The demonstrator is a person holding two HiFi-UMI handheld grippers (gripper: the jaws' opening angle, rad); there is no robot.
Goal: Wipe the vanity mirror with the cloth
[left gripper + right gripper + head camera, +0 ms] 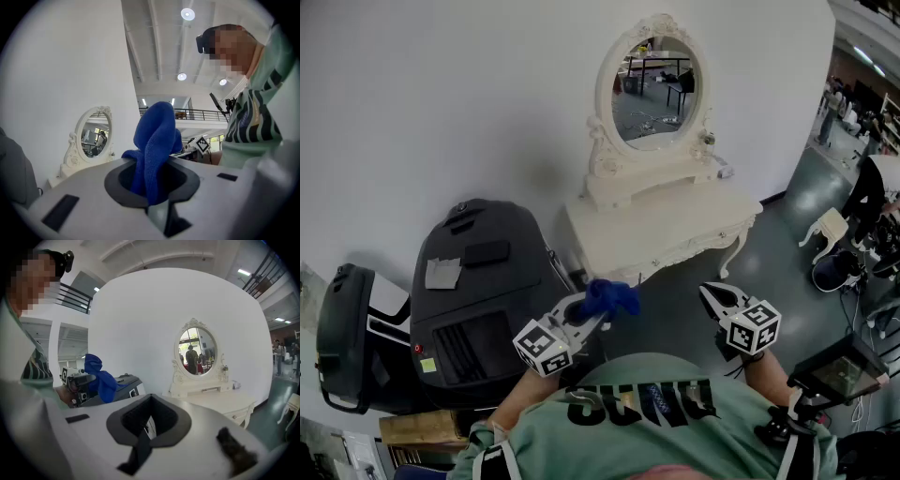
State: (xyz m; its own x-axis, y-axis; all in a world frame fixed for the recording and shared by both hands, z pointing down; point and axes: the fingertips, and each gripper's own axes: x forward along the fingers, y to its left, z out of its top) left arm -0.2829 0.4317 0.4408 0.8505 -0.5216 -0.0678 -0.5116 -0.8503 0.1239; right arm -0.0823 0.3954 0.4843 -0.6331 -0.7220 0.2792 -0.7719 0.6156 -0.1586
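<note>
The oval vanity mirror (654, 86) in its ornate white frame stands on a white dressing table (694, 225) against the wall, well ahead of both grippers. My left gripper (592, 317) is shut on a blue cloth (610, 298), which bunches up out of its jaws. In the left gripper view the cloth (156, 145) rises from between the jaws of the left gripper (152, 190), with the mirror (94, 135) far off at the left. My right gripper (710, 294) is held low at the right, shut and empty. In the right gripper view the right gripper (146, 430) points toward the mirror (197, 352).
A large black case (478, 300) stands left of the table, with a black bag (342, 328) and a cardboard box (422, 427) beside it. A white stool (827, 228) and a person (867, 192) are at the right. A small screen (840, 371) sits at the lower right.
</note>
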